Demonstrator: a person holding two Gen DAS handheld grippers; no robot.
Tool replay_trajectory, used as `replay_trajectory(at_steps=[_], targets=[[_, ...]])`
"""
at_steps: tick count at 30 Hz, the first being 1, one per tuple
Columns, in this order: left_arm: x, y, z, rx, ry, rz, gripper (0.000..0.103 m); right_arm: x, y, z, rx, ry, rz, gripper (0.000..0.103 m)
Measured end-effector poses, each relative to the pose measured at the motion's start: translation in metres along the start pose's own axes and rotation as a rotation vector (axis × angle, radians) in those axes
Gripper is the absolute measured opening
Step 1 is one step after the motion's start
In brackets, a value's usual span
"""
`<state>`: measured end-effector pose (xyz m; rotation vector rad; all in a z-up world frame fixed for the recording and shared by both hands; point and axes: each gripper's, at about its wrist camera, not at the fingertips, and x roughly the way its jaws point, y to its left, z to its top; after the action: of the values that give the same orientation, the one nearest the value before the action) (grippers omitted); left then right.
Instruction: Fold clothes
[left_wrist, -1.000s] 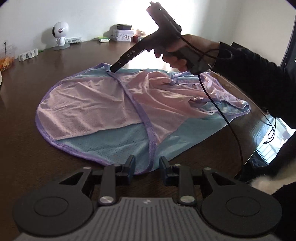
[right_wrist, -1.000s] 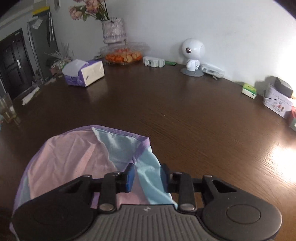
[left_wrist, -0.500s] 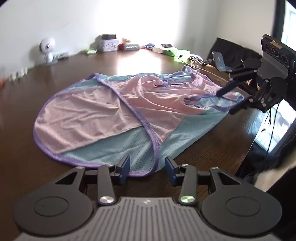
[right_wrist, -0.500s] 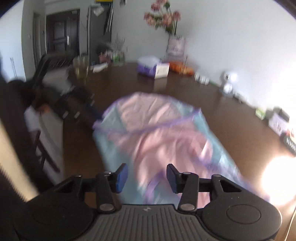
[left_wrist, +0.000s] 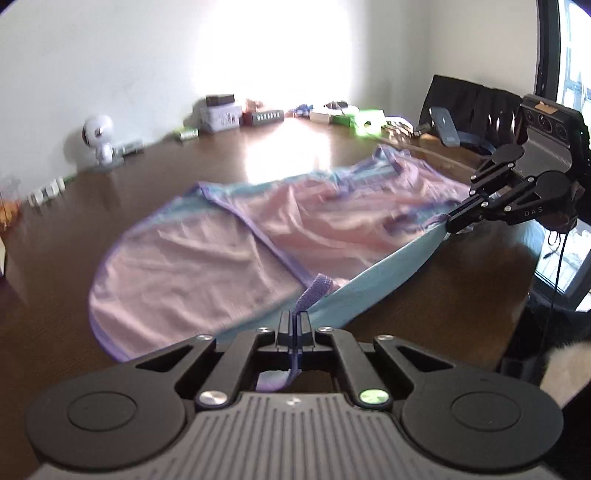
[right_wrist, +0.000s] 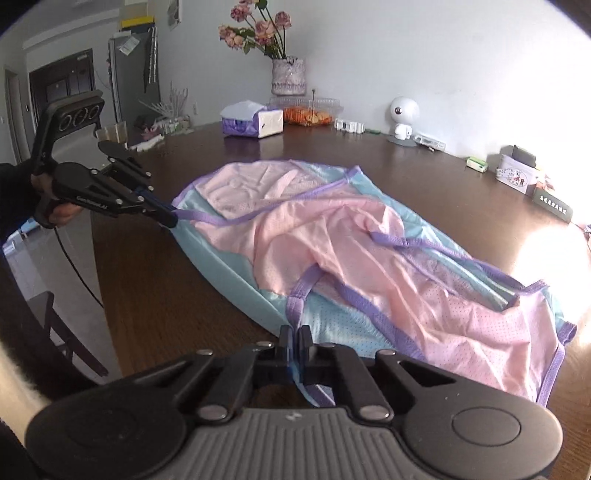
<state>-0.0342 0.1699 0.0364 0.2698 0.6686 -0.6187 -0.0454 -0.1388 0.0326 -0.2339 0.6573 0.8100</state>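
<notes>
Item: garment (right_wrist: 332, 236), pink and pale blue mesh with purple binding, lay spread across the dark wooden table (right_wrist: 424, 184), most of it flat, one long blue edge lifted taut between the two tools.

Left gripper (left_wrist: 294, 325): jaws pressed together on the purple-bound hem at the near end of the garment; a strip of binding stood up just ahead of the fingers. In the right wrist view the same left gripper (right_wrist: 168, 218) was seen at the far left corner of the cloth, held in a hand.

Right gripper (right_wrist: 295, 341): jaws pinched together on the blue edge where a purple strap met it. From the left wrist view the right gripper (left_wrist: 456, 221) clamped the blue corner near the table's right side.

Also present: white round-headed robot figure (right_wrist: 402, 114) by the wall; tissue box (right_wrist: 253, 123); vase of pink flowers (right_wrist: 288, 75); clear tray of orange items (right_wrist: 306, 110); printed tin (right_wrist: 515, 173); small green box (right_wrist: 476, 163).
</notes>
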Motion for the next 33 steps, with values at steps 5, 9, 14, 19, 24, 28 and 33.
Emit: replay_trajectory(at_steps=[5, 9, 14, 19, 24, 28, 33], targets=[[0.024, 0.038, 0.051, 0.085, -0.033, 0.008, 0.002, 0.01, -0.039, 0.034, 0.037, -0.036, -0.009, 0.001], [0.071, 0.067, 0.073, 0.085, 0.034, -0.006, 0.003, 0.044, -0.069, 0.055, 0.029, 0.044, -0.035, 0.003], [0.059, 0.091, 0.047, -0.049, 0.051, 0.043, 0.008, 0.029, -0.09, 0.055, 0.059, 0.025, -0.157, 0.016], [0.021, 0.098, 0.011, -0.154, 0.016, 0.064, 0.04, -0.054, -0.092, 0.013, 0.108, 0.022, -0.068, 0.052], [0.028, 0.092, -0.006, -0.171, 0.072, 0.064, 0.04, -0.067, -0.057, -0.023, 0.103, 0.089, -0.118, 0.051], [0.036, 0.093, -0.011, -0.146, 0.087, 0.084, 0.039, -0.052, -0.069, -0.026, 0.108, 0.126, -0.143, 0.002], [0.037, 0.092, -0.012, -0.136, 0.088, 0.099, 0.039, -0.07, -0.113, 0.0, 0.082, 0.088, -0.163, 0.002]])
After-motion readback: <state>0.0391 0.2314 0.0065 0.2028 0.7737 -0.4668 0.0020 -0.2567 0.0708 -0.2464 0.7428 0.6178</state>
